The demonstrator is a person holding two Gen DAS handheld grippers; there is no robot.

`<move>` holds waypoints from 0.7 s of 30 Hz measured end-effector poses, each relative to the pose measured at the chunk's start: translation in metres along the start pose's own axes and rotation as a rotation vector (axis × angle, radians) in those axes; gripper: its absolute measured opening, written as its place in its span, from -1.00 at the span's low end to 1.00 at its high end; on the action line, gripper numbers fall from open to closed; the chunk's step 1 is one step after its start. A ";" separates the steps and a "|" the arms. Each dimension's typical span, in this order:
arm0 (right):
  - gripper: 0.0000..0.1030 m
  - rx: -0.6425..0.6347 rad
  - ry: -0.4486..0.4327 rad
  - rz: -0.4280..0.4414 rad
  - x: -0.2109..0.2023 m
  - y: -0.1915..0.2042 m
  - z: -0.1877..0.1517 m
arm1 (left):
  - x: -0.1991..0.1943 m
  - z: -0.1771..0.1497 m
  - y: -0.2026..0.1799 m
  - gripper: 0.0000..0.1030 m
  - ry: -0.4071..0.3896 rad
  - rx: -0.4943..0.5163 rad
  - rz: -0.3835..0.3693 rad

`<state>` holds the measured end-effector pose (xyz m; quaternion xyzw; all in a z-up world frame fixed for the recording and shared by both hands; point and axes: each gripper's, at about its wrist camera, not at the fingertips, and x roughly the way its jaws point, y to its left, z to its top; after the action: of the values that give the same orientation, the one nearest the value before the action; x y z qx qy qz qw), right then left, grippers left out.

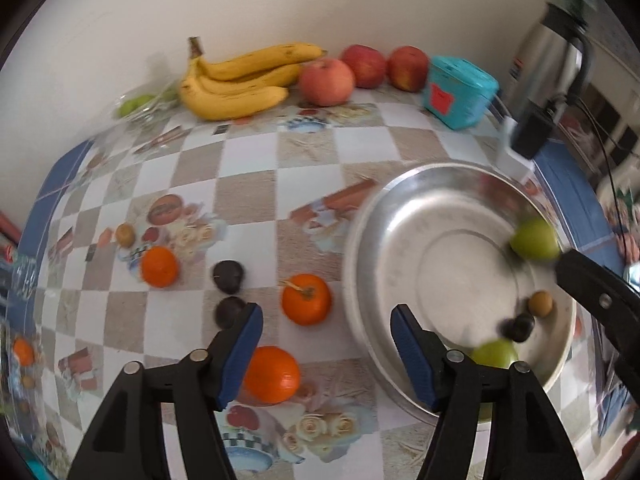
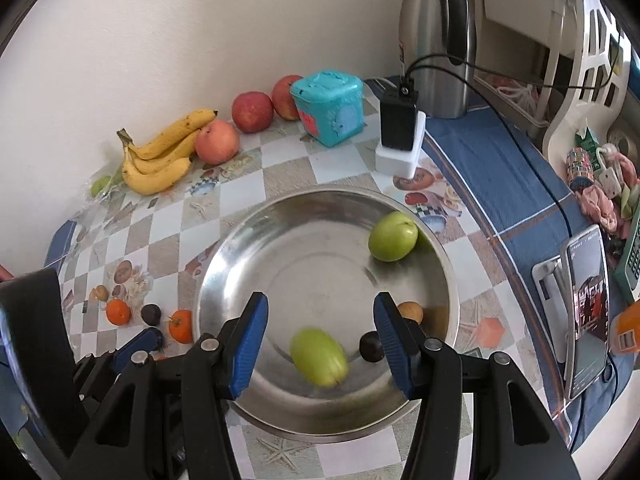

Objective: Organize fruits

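Observation:
A steel bowl (image 2: 280,240) holds two green fruits (image 2: 392,236) (image 2: 319,357), a dark plum (image 2: 371,346) and a small brown fruit (image 2: 412,311). My right gripper (image 2: 320,344) is open over the bowl, above the nearer green fruit. My left gripper (image 1: 326,354) is open and empty at the bowl's (image 1: 440,208) left rim. Three oranges (image 1: 306,299) (image 1: 159,266) (image 1: 271,374), two dark plums (image 1: 228,276) (image 1: 229,311) and a small brown fruit (image 1: 125,234) lie on the tablecloth to the left of the bowl.
Bananas (image 1: 236,80) and three red apples (image 1: 327,82) line the back wall, with a green fruit in a clear bag (image 1: 134,105). A teal box (image 1: 460,90), a steel flask (image 2: 434,36), a black device on a white stand (image 2: 400,136) and a phone (image 2: 586,316) stand to the right.

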<state>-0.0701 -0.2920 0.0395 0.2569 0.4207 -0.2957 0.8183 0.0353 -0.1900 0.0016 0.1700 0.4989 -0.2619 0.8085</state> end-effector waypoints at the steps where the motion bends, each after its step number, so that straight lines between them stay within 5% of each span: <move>1: 0.09 0.000 -0.004 -0.001 -0.002 0.000 0.001 | -0.001 0.001 0.004 0.41 -0.001 -0.014 0.007; 21: 0.09 -0.170 0.043 -0.032 -0.001 0.057 -0.023 | -0.038 0.008 0.115 0.64 -0.033 -0.324 0.137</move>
<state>-0.0427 -0.2368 0.0384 0.1860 0.4659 -0.2662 0.8231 0.0952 -0.0919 0.0408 0.0667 0.5085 -0.1248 0.8494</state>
